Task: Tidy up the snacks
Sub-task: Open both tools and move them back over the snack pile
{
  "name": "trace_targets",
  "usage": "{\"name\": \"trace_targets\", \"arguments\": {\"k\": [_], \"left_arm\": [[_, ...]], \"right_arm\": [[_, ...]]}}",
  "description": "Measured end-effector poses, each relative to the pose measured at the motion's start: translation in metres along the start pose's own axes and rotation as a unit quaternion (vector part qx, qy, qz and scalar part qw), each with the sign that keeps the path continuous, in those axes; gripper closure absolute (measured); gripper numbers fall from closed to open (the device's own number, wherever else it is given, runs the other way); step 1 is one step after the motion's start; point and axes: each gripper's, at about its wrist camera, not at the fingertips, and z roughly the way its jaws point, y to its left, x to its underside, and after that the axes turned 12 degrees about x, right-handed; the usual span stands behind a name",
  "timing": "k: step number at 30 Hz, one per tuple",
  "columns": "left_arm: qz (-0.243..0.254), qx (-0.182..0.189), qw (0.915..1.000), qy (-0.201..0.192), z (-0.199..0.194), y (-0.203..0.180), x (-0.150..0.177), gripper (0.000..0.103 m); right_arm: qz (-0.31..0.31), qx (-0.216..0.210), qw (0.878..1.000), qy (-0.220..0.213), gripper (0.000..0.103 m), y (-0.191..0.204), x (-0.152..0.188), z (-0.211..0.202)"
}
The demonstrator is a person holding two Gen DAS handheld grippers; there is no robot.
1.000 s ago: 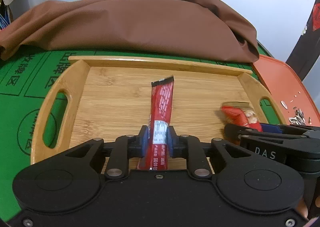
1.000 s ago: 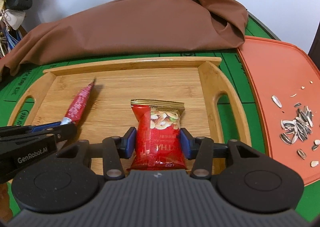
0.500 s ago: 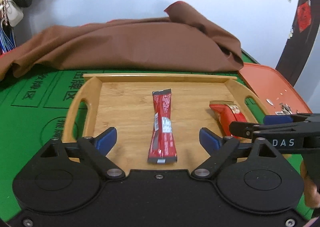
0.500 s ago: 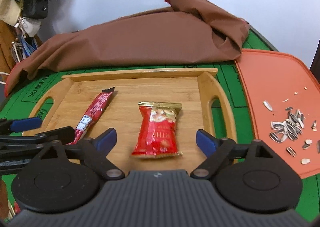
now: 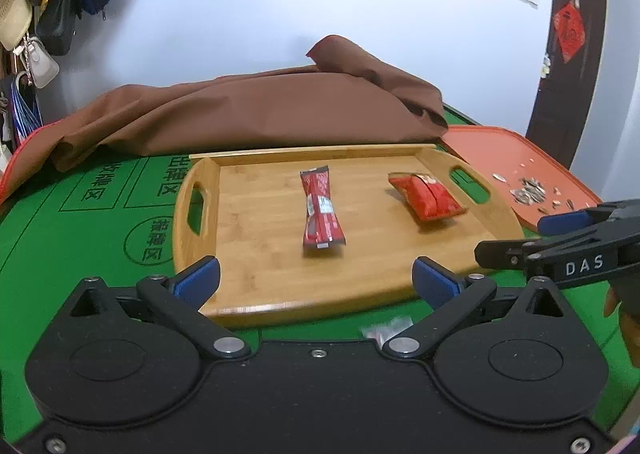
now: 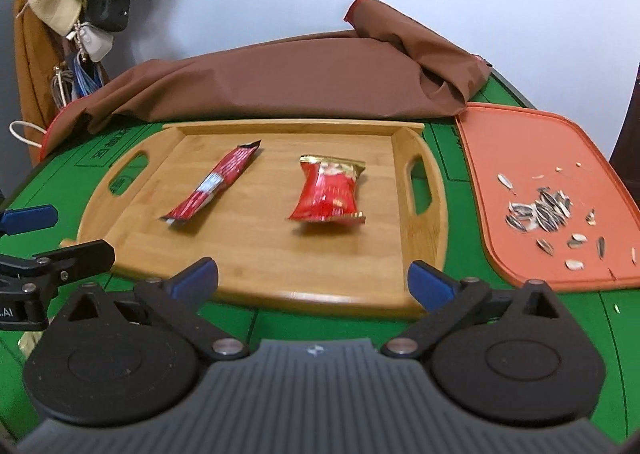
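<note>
Gaping wide after opening, each hand-held gripper [image 5: 316, 278] [image 6: 314, 280] holds nothing.

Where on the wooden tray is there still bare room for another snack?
The wooden tray is bare between its left handle and the long red stick packet, and along its near edge. The middle is crowded: the red nut bag lies beside the stick.

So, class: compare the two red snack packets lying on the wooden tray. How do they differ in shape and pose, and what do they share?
The stick packet is long and narrow; the nut pouch is short, wide and puffy. In the right wrist view the stick packet lies slanted in the left half of the wooden tray, while the nut pouch sits nearly straight in the right half. The nut pouch has a gold top seam; the stick packet has a white label. Both are red, sealed, lying flat and ungripped.
</note>
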Motion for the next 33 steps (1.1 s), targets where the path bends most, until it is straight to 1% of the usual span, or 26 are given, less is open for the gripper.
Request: {"name": "trace_targets", "arguments": {"k": [4, 6, 11, 17, 22, 27, 33], "left_arm": [[0.013, 0.009, 0.9998, -0.006, -0.018, -0.006, 0.017, 0.0], [0.015, 0.008, 0.9998, -0.007, -0.025, -0.008, 0.026, 0.0], [-0.003, 0.016, 0.9998, -0.006, -0.038, -0.005, 0.041, 0.0], [-0.012, 0.012, 0.9998, -0.006, -0.049, -0.004, 0.054, 0.0], [-0.004, 0.016, 0.9999, -0.001, -0.053, -0.01, 0.061, 0.0], [0.012, 0.006, 0.9999, -0.001, -0.058, -0.017, 0.07, 0.0], [0.007, -0.002, 1.0, 0.004, -0.065, -0.018, 0.082, 0.0]], "right_arm": [[-0.001, 0.006, 1.0, -0.004, 0.0, 0.001, 0.015, -0.019], [-0.005, 0.01, 1.0, -0.007, 0.0, 0.001, 0.022, -0.029], [-0.015, 0.016, 1.0, -0.015, 0.0, 0.001, 0.041, -0.053], [-0.001, 0.007, 1.0, -0.019, 0.0, -0.004, 0.057, -0.072], [-0.006, 0.007, 1.0, -0.023, 0.0, 0.001, 0.067, -0.079], [-0.01, -0.003, 1.0, -0.026, 0.0, 0.006, 0.076, -0.08], [-0.016, 0.003, 0.999, -0.045, 0.0, 0.011, 0.089, -0.082]]}}
